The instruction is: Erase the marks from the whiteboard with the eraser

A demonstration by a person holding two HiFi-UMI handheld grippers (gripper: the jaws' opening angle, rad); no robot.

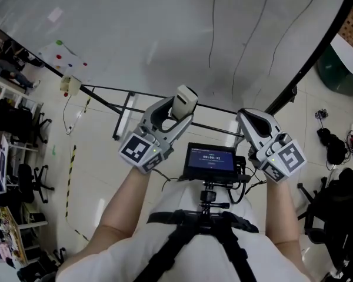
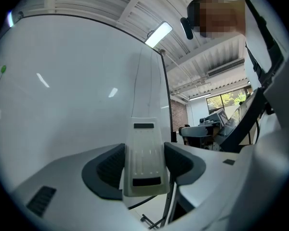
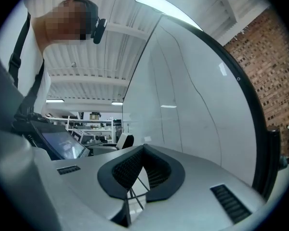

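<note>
Eraser clamped in left gripper, right gripper closed

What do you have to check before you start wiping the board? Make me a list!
1. Is the eraser held in the left gripper? Ok, the jaws press on both its sides.
2. Is the right gripper empty? Ok, jaws together, nothing between them.
3. Is the whiteboard clean? Not ok, thin dark lines show on it.
4. Is the eraser touching the whiteboard? Cannot tell.
</note>
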